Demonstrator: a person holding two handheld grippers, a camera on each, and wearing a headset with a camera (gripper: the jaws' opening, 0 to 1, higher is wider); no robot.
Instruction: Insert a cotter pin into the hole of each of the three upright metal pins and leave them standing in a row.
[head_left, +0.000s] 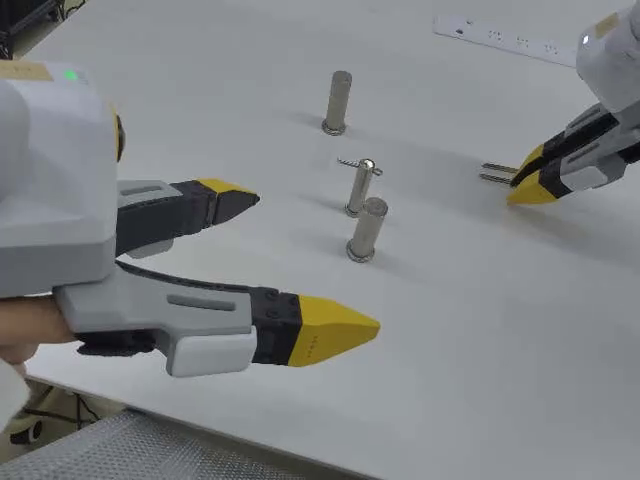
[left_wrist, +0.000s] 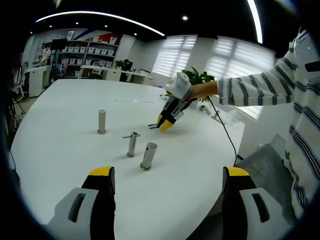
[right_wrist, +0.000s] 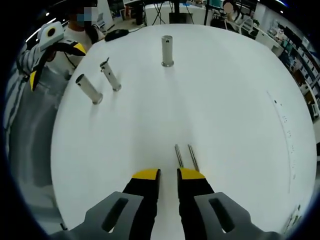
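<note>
Where right gripper (right_wrist: 168, 173) ends, cotter pin (right_wrist: 185, 157) points onward (legs first).

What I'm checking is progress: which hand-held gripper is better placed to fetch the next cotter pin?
Right: the right hand-held gripper has its tips at the loose cotter pin; the left hand-held gripper hangs open, far from it.

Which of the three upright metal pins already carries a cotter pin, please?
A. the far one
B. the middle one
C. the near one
B: the middle pin has a cotter pin through its top, while the far pin and near pin carry none.
</note>
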